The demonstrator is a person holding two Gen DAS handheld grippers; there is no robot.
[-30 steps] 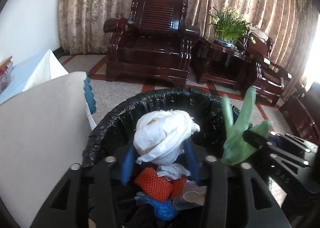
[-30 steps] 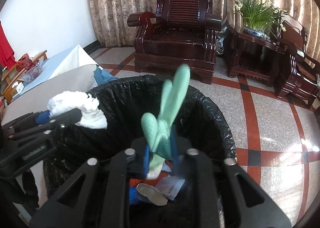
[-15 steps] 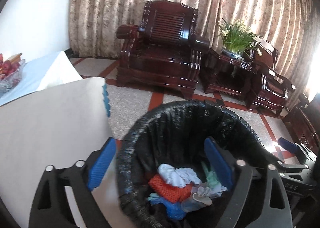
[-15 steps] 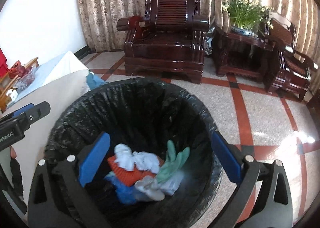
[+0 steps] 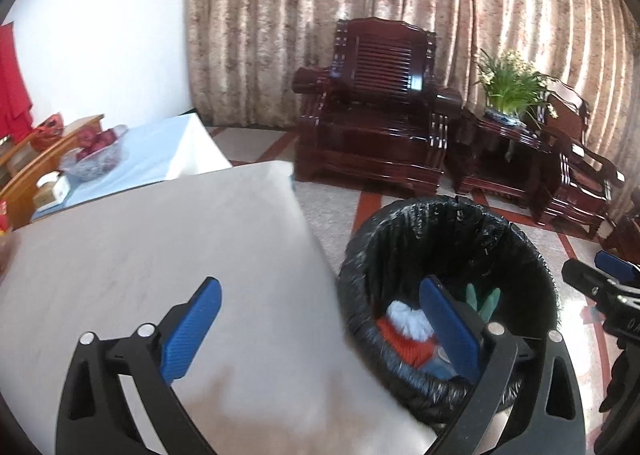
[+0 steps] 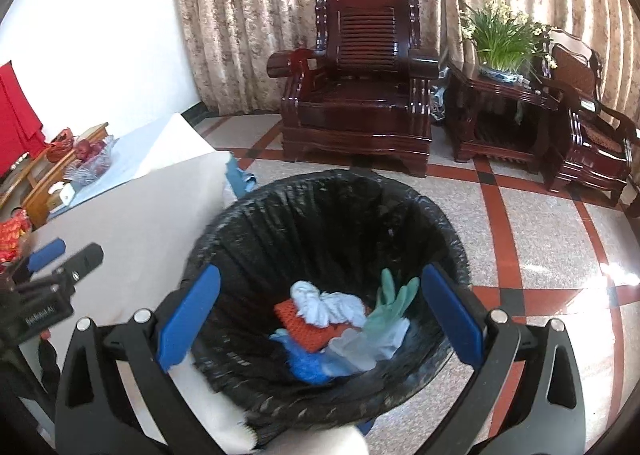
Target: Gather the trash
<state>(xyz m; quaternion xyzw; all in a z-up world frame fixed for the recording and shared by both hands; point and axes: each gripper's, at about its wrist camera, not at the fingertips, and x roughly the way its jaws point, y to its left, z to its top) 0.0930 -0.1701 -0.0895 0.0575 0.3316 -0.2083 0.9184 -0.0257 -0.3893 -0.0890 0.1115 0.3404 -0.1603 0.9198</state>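
Observation:
A bin lined with a black bag [image 6: 400, 215] stands on the floor beside a white table [image 6: 132, 215]. Inside lie a white cloth wad [image 6: 320, 305], a green glove [image 6: 390, 303], an orange knit piece [image 6: 304, 329] and blue and clear scraps. My right gripper [image 6: 318, 315] is open and empty above the bin. My left gripper [image 5: 320, 327] is open and empty, over the table edge [image 5: 200, 247] and the bin's left rim [image 5: 440, 215]. The left wrist view also shows the white wad [image 5: 408, 319] and glove [image 5: 484, 299].
A dark wooden armchair [image 6: 360, 95], a side table with a potted plant [image 6: 504, 39] and a second chair [image 6: 592, 143] stand at the curtain. A glass bowl of red fruit [image 5: 94, 157] sits on a blue cloth far left. The floor is tiled.
Both grippers opened and dropped the white wad and the green glove into the bin. The left gripper then moved left, over the table edge.

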